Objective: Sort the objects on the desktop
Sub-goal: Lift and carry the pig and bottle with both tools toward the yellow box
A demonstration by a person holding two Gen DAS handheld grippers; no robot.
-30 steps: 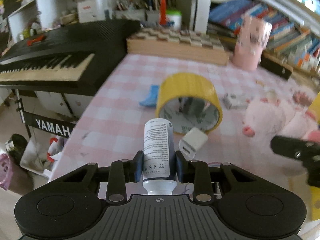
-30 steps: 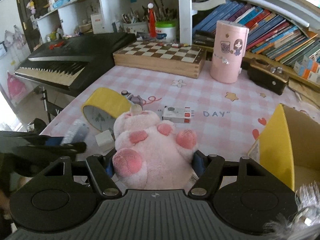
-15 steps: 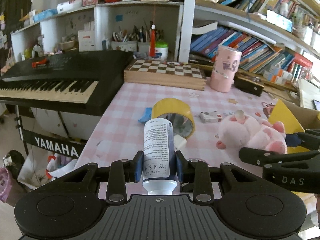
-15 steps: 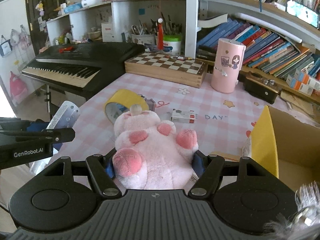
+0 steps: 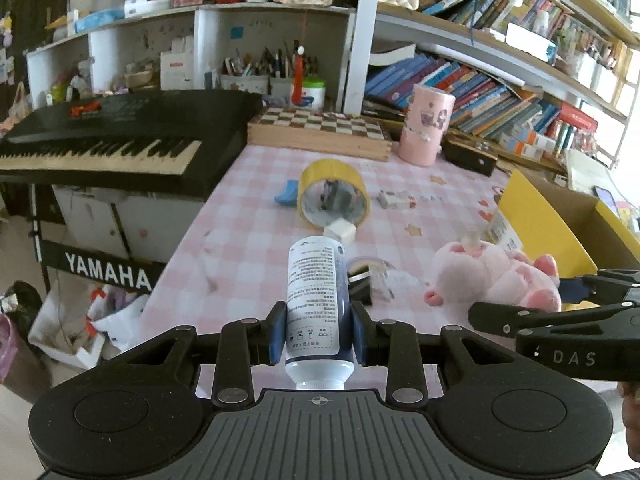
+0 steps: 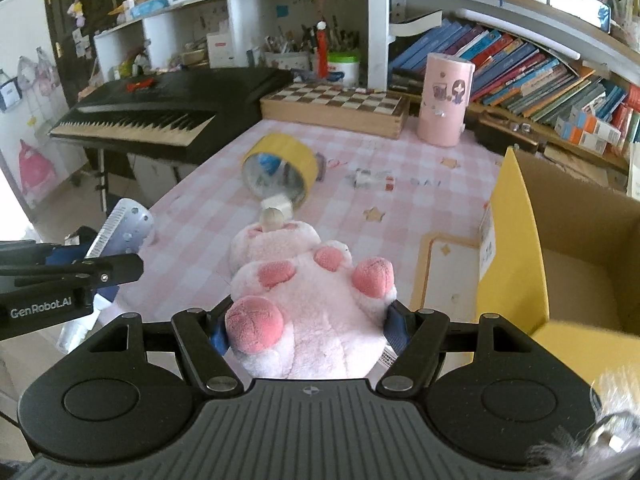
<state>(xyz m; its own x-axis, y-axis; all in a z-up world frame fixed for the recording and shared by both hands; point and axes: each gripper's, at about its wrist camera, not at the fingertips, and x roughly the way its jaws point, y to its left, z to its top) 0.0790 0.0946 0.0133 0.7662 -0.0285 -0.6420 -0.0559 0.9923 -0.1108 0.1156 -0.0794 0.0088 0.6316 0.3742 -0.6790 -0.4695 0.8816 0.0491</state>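
Both grippers have lifted back off the desk, left gripper clamping the bottle, right gripper squeezing the plush toy, ready for the cardboard box.

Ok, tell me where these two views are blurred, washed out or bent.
Left wrist view: the bottle in the left gripper is sharp, its print readable; the shelves bow with fisheye curve; the far right edge is washed out by daylight. Right wrist view: the plush toy in the right gripper is fairly sharp; the tape roll and the small box beyond are smeared.
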